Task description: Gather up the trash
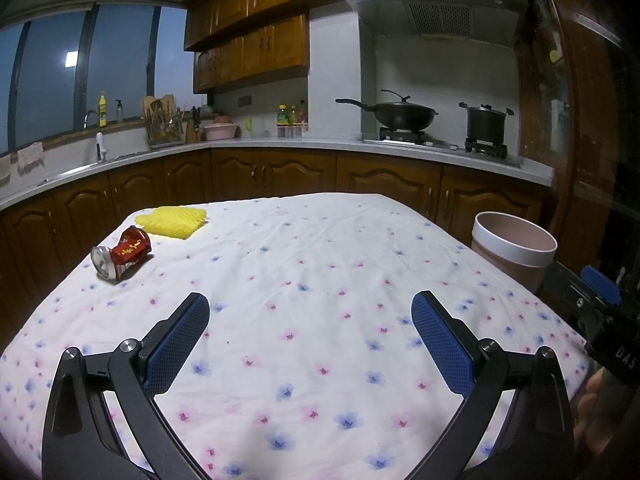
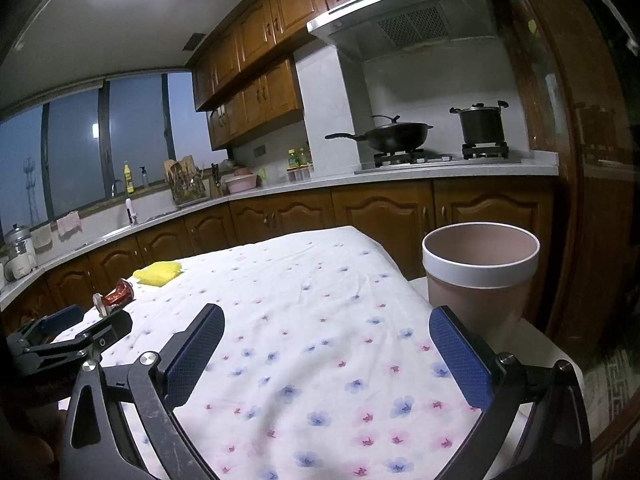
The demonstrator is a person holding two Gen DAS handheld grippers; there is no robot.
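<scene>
We held the left gripper [image 1: 310,304] above the near part of the table, its two blue-padded fingers [image 1: 176,344] spread wide with nothing between them. The right gripper [image 2: 326,318] was likewise spread apart and empty, hovering over the near right part of the same table. Beneath both lay the white tablecloth [image 1: 320,264] printed with small pink and blue flowers, wrinkled in places.

The trash we could see was a crushed red can [image 1: 122,252], lying on its side near the far left corner of the table, its silver end turned toward us. Just beyond it, close but with a little cloth showing between them, lay a yellow cloth [image 1: 172,220] with a waffled texture (whether it counted as trash we could not tell). In the right wrist view the can [image 2: 114,296] sat well to the left, partly behind the black frame of the left gripper [image 2: 76,332], with the yellow cloth [image 2: 158,272] behind it.

The bin [image 2: 480,276] stood just beside the right edge of the table, a pinkish-brown round container with a white band at its rim, upright and open at the top; what we could see of its inside wall looked bare. From the left wrist view the bin [image 1: 514,250] appeared at the far right, well apart from the can.

Behind the table ran a kitchen counter [image 1: 280,146] with wooden cabinets, a black wok [image 1: 400,114] and a dark pot [image 1: 486,122] on the stove.
</scene>
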